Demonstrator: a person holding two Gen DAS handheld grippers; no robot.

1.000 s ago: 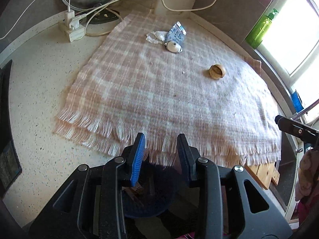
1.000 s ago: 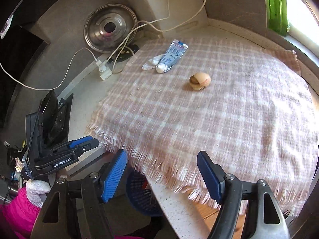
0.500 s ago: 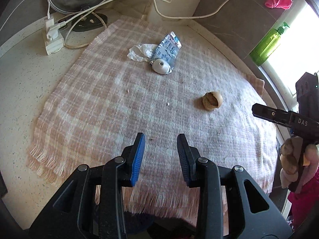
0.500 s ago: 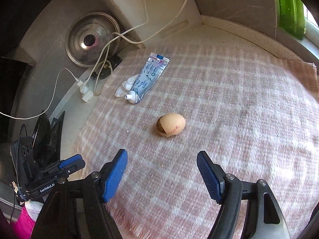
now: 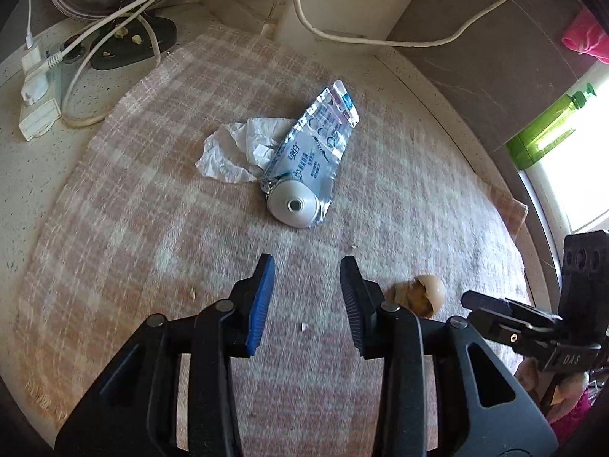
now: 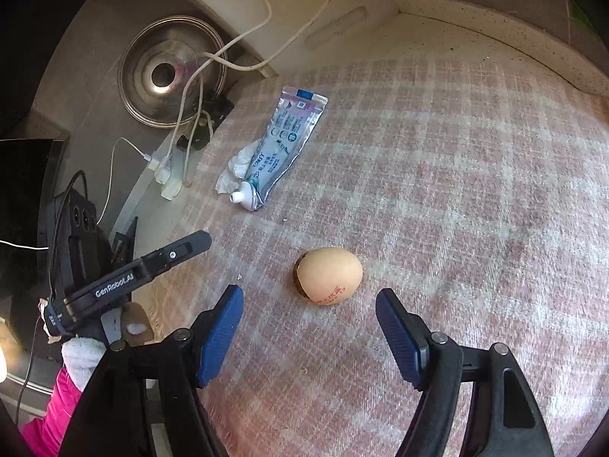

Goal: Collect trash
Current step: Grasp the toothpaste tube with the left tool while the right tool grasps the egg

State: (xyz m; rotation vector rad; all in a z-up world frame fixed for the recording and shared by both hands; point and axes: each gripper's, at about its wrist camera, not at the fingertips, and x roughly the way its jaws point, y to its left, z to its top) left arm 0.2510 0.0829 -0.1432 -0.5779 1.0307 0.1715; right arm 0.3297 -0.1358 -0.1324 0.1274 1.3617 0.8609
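Your left tool (image 5: 306, 297) had just been widening, nothing between its pads, with the crumpled paper (image 5: 236, 152) and squeezed toothpaste tube (image 5: 308, 156) lying mid-frame above it on the checked cloth (image 5: 114, 228). Both looked light and limp; pinch the tube's flat body. Your right tool (image 6: 309, 335) gaped empty below the eggshell (image 6: 329, 274), likely brittle.

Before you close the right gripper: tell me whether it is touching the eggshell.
Apart. The right wrist view shows the eggshell lying on the cloth ahead of the open right gripper, with bare cloth between it and both fingertips.
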